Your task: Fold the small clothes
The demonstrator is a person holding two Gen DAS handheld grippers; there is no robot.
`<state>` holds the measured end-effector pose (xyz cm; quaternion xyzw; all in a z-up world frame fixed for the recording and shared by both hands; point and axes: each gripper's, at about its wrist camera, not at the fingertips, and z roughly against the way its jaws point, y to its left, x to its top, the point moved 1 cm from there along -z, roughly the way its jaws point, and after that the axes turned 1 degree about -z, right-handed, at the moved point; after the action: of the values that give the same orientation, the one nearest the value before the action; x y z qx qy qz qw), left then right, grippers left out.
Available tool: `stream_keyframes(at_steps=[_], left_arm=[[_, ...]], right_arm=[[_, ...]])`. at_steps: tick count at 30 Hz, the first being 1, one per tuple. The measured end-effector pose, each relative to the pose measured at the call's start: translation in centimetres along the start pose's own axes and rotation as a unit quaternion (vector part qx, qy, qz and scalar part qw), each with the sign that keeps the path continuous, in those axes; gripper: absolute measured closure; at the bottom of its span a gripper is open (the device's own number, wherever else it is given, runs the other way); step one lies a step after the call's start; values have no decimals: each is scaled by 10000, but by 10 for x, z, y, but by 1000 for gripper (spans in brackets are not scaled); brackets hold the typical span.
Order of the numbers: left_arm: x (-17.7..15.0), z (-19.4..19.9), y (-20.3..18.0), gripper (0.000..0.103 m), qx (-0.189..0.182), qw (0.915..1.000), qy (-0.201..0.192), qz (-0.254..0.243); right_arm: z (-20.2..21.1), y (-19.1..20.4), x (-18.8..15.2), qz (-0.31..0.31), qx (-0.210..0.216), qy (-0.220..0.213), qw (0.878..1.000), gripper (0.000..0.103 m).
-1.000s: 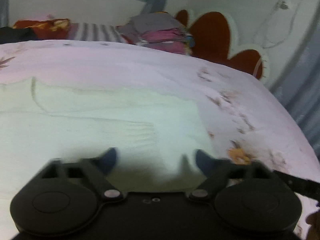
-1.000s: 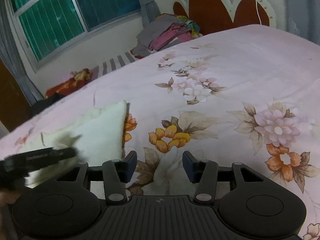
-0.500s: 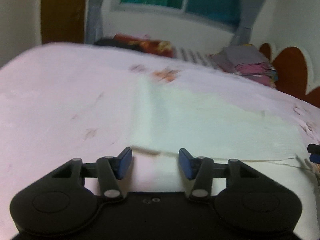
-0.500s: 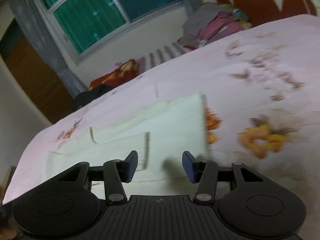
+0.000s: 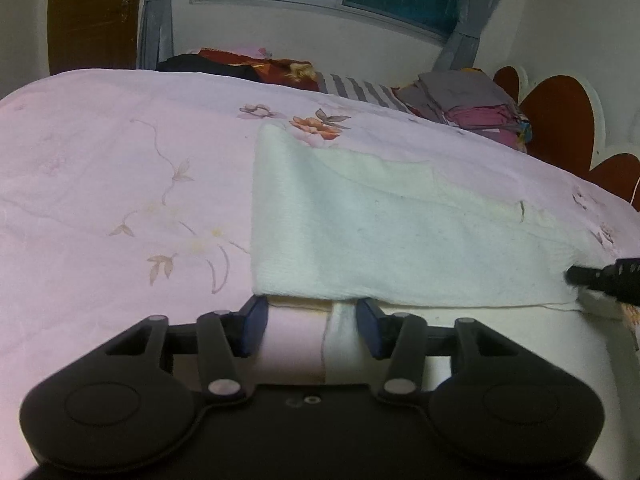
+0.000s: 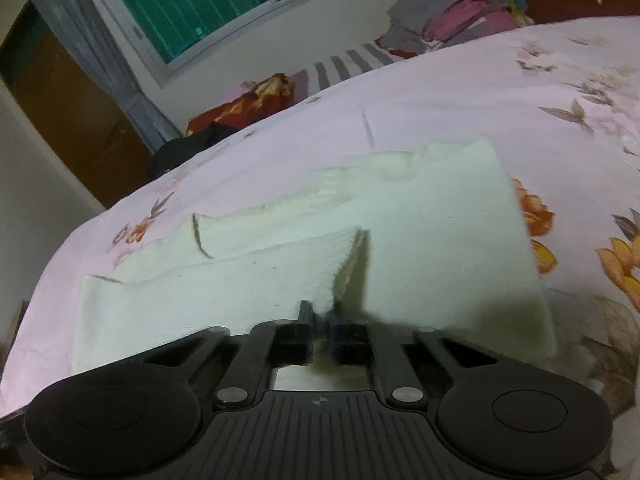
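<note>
Both tools now sit at the white cloth's (image 5: 400,236) near edge on the bed (image 5: 120,184). Right tool (image 6: 320,320) pinches the cloth; left tool (image 5: 310,320) is closing around its corner.

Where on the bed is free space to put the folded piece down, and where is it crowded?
Bare floral sheet lies left of the white garment, up to the bed's edge. More lies right of it, toward the headboard. Crowded: the far edge below the window, with the folded clothes pile and red bundle.
</note>
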<state>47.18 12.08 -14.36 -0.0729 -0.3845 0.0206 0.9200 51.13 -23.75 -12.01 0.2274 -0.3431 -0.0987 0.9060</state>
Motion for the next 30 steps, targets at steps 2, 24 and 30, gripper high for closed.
stream_keyframes(at_steps=[2, 24, 30], left_arm=[[1, 0, 2, 61, -17, 10000, 3, 13], [7, 0, 7, 67, -84, 9999, 118, -22], [7, 2, 11, 54, -280, 9995, 139, -79]], right_arm=[[8, 7, 4, 213, -50, -217, 9995, 98], [64, -43, -7, -70, -794, -694, 9944, 98], [47, -46, -13, 20, -937, -593, 9938, 97]])
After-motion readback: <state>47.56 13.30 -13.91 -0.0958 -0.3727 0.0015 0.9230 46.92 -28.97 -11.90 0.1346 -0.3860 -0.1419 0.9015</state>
